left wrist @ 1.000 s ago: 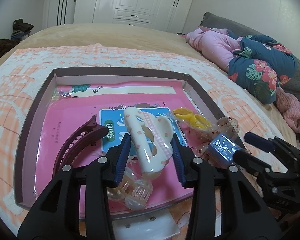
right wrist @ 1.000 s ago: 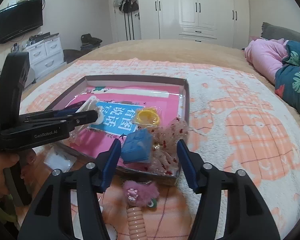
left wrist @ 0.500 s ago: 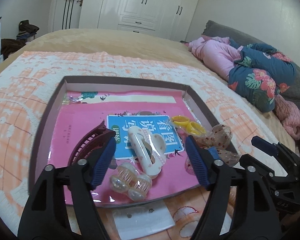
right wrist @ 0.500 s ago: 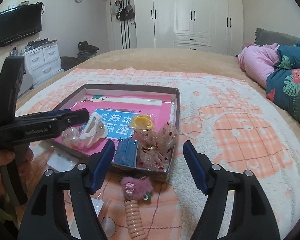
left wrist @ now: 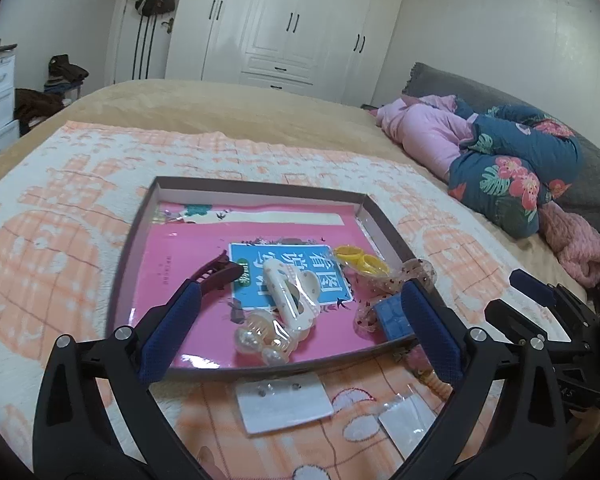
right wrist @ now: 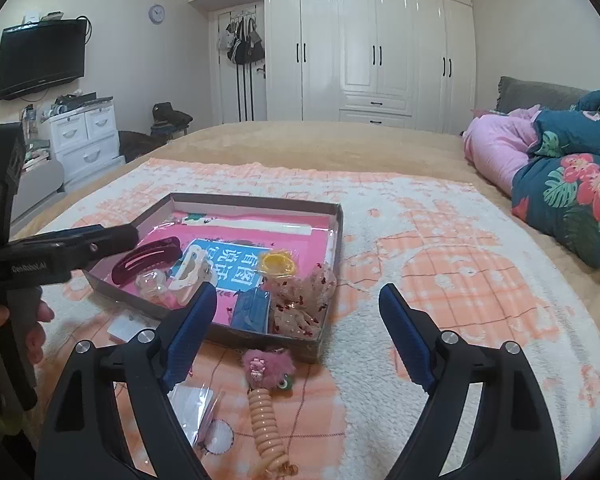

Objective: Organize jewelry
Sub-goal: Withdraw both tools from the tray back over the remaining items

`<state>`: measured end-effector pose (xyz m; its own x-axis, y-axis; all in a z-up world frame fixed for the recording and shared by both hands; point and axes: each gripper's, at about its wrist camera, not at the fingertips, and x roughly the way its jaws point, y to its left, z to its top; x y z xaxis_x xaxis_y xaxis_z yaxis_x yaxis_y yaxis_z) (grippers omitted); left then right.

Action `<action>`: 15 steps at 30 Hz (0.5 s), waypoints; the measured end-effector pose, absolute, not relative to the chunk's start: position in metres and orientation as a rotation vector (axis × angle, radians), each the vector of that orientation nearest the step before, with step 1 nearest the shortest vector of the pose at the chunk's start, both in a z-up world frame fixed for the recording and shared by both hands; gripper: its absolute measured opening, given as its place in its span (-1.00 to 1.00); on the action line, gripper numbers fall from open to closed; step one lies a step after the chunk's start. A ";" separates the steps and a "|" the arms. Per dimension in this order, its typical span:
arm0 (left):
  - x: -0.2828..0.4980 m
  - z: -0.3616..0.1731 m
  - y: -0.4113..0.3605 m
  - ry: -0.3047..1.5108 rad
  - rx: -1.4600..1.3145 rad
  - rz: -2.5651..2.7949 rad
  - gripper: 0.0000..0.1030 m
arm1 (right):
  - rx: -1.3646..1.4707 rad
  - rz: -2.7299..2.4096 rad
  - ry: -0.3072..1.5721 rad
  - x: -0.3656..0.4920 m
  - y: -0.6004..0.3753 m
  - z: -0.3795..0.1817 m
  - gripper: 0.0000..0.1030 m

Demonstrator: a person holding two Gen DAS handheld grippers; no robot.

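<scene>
A shallow brown tray [left wrist: 140, 216] with a pink lining lies on the bed. In it are a cream dotted hair claw [left wrist: 286, 294], a clear claw [left wrist: 262, 340], a maroon clip [left wrist: 216, 272], yellow rings [left wrist: 360, 260], a dotted sheer bow [left wrist: 404, 276] and a blue box [left wrist: 394, 316]. My left gripper [left wrist: 300, 328] is open and empty, raised above the tray's near edge. My right gripper [right wrist: 296, 332] is open and empty, back from the tray [right wrist: 332, 216]. A pink fuzzy coil hair tie [right wrist: 266, 372] lies in front of the tray.
Small white earring cards [left wrist: 284, 404] and clear packets [right wrist: 196, 400] lie on the orange checked blanket near the tray. Folded pink and floral bedding [left wrist: 500, 160] is piled at the right. White wardrobes [right wrist: 372, 52] stand behind the bed.
My left gripper has opened, let go of the cream hair claw into the tray and pulled back. My right gripper has opened, left the blue box in the tray and drawn back.
</scene>
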<state>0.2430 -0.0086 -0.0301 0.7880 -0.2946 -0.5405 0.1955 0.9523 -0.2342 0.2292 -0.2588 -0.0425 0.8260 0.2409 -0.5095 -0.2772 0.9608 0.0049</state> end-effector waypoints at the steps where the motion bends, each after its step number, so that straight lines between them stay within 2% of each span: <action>1: 0.241 -0.028 -0.007 0.605 -0.174 -0.263 0.78 | -0.071 0.276 0.526 0.226 -0.260 -0.041 0.57; 15: 0.218 -0.017 0.027 0.578 -0.224 -0.192 0.78 | -0.080 0.278 0.509 0.201 -0.264 -0.034 0.60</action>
<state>0.2183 0.0269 -0.0175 0.8210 -0.2411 -0.5175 0.1161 0.9580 -0.2621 0.2014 -0.2642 -0.0341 0.8366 0.2429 -0.4911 -0.2823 0.9593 -0.0065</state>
